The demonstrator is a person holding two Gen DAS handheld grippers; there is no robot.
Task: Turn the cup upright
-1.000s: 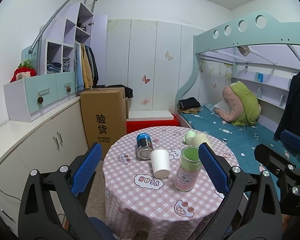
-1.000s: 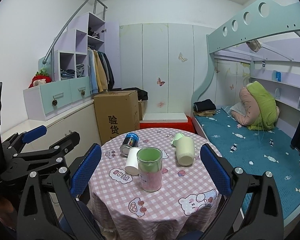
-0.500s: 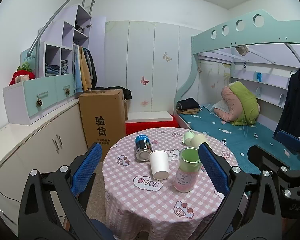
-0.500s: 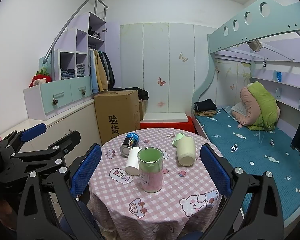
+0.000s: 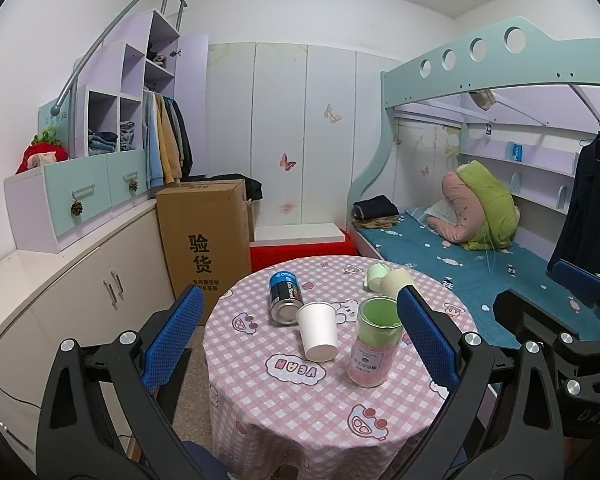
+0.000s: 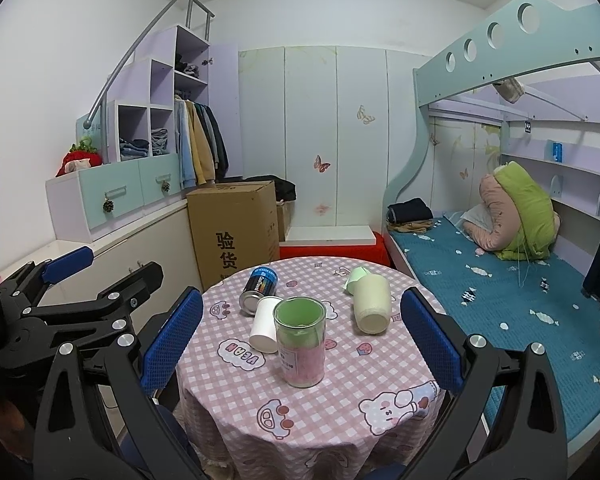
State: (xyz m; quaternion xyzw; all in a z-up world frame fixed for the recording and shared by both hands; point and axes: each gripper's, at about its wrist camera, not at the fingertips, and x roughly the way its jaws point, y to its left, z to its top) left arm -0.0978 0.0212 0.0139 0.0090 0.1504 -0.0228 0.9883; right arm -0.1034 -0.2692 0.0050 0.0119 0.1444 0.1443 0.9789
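A white paper cup (image 5: 318,330) lies tipped on the round pink-checked table (image 5: 300,400); it also shows in the right wrist view (image 6: 265,324). A cream cup (image 6: 373,303) lies on its side at the table's right, also seen in the left wrist view (image 5: 396,282). A small green cup (image 6: 354,279) lies behind it. My left gripper (image 5: 300,336) is open and empty, short of the table. My right gripper (image 6: 300,340) is open and empty, also short of the table.
A glass jar with a green top (image 5: 374,344) stands near the table's front, also in the right wrist view (image 6: 300,340). A blue can (image 5: 285,296) lies on its side. A cardboard box (image 5: 206,240) stands behind the table, a bunk bed (image 5: 480,248) to the right.
Both views have shifted only slightly; the table sits a touch lower and farther. Nothing on the table has moved and both grippers stay open.
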